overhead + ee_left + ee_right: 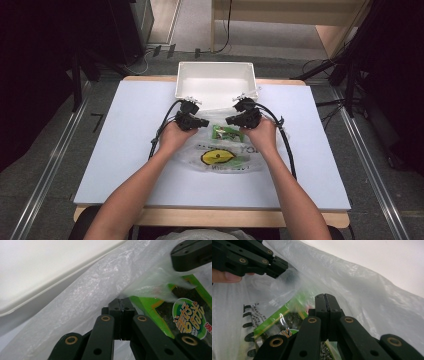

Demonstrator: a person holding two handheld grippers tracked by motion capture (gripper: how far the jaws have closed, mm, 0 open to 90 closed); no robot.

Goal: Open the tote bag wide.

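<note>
thin plastic bag [227, 157] film pinched in both grippers — left gripper [122, 305], right gripper [327, 302] — jaws fully together

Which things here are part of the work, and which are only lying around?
Part of the work:
- plastic bag
- green packet
- left gripper, shut on the bag
- right gripper, shut on the bag

Lying around:
- white bin
- table

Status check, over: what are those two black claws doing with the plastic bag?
Left gripper shut on bag film. Right gripper shut on bag. Green packet at its mouth. White bin just behind.
</note>
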